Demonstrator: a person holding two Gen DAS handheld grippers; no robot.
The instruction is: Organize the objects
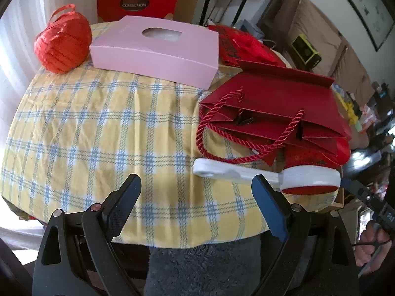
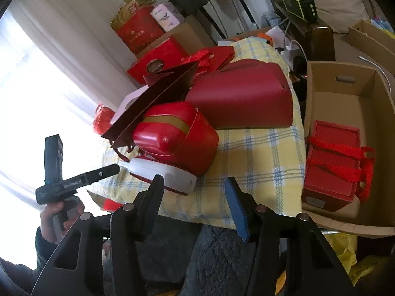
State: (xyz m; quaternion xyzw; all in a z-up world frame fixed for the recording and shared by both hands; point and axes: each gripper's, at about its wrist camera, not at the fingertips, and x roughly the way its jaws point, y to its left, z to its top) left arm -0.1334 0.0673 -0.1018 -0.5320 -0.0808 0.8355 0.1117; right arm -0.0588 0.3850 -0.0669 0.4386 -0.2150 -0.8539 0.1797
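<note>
Both hand-held grippers empty, yours to place. Left hand-held gripper (image 1: 196, 198) jaws wide apart, lower centre of left view. Right hand-held gripper (image 2: 195, 201) jaws partly apart, nothing between, lower centre of right view.

Red tin (image 2: 172, 135) on white base, centre-left of right view, on checked surface (image 2: 259, 167), beside open cardboard box (image 2: 345, 93). Looks rigid, glossy, likely slippery; grip white base rim. Gift bag (image 1: 271, 108) light, floppy; take rope handle.

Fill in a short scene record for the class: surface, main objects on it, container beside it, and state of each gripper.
surface: table with yellow checked cloth
on table: pink box, red paper lantern, dark red gift bag, red and white container
beside table: cardboard box holding a red box with ribbon
left gripper: open, empty
right gripper: open, empty
</note>
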